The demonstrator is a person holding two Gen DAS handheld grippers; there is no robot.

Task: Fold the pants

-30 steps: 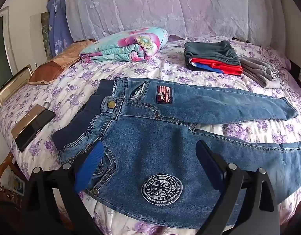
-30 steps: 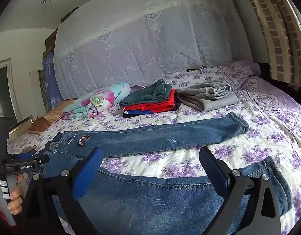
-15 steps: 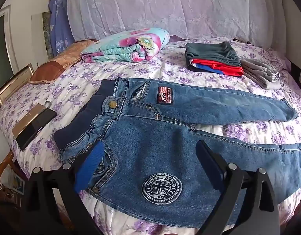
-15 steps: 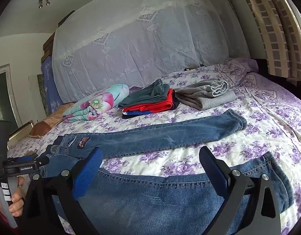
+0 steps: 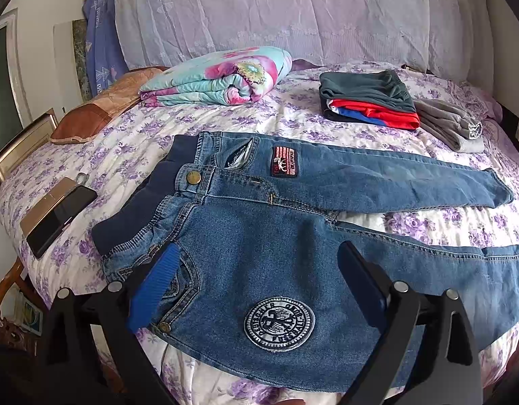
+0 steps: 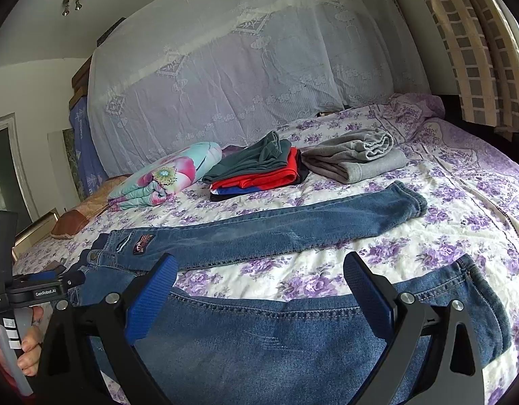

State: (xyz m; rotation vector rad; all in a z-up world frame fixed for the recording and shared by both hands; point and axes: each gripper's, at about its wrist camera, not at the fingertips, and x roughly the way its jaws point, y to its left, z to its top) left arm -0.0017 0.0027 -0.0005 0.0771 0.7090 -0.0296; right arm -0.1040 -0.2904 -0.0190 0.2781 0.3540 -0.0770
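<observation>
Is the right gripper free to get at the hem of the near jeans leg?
Probably yes. The right gripper is open above the near jeans leg, and its hem lies bare just to the right.

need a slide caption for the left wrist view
Open left tool poised over the waist of blue jeans spread flat on a floral bed.

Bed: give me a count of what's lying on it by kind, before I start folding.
Jeans, spread flat: 1
Stack of folded clothes: 1
Folded grey garment: 1
Folded floral quilt: 1
Brown pillow: 1
Phones: 2
Total: 7
</observation>
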